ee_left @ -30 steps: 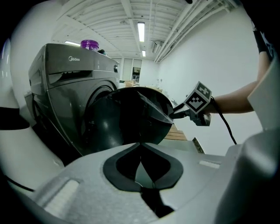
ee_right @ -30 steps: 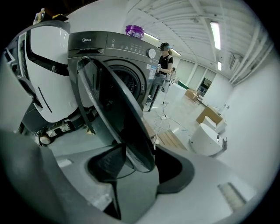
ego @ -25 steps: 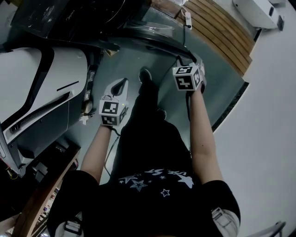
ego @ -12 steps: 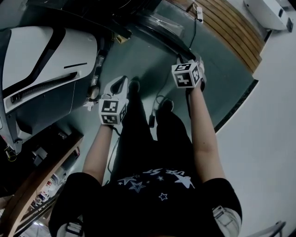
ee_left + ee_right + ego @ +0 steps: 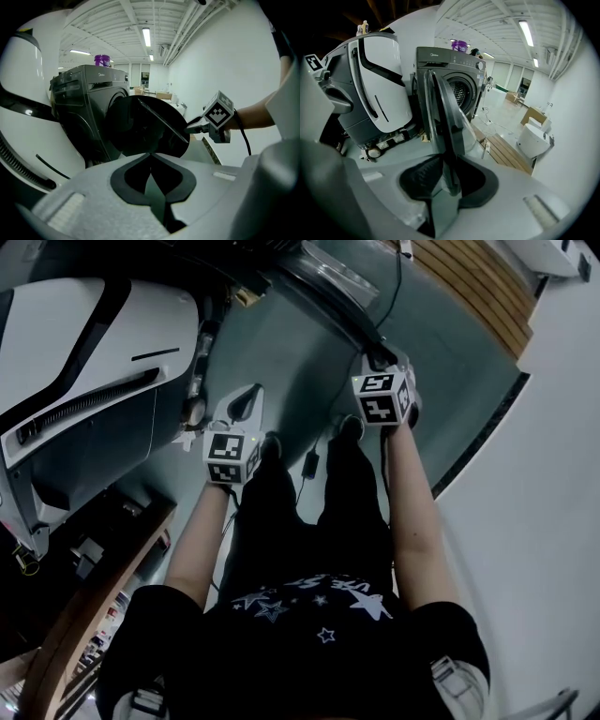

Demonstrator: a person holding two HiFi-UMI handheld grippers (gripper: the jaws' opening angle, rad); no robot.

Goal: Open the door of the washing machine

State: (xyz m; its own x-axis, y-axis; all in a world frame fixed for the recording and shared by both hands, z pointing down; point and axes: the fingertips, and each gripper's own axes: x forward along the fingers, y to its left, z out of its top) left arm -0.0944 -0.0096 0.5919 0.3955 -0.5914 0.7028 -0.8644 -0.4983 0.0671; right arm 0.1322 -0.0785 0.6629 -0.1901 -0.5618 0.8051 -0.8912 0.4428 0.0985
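The round, dark-rimmed glass door point(image 5: 443, 117) of the dark grey front-loading washing machine point(image 5: 457, 75) stands swung well out from the drum opening, edge-on to my right gripper point(image 5: 447, 180). That gripper's jaws have just been closing and now pinch the door's rim between their black pads. From the head view, the same gripper point(image 5: 380, 360) sits at the door's outer edge, at the end of a bare, outstretched arm. My left gripper point(image 5: 151, 171) holds nothing: its pads are pressed together at the tips, and it hangs over the grey-green floor point(image 5: 281, 343), apart from the door and pointing towards its dark inner face point(image 5: 145, 126). A purple container point(image 5: 460, 45) rests on top of the washer. A large white and black moulded housing point(image 5: 84, 362) stands just beside the machine on my left, and a slatted wooden platform point(image 5: 469, 287) lies beyond the door on the right.
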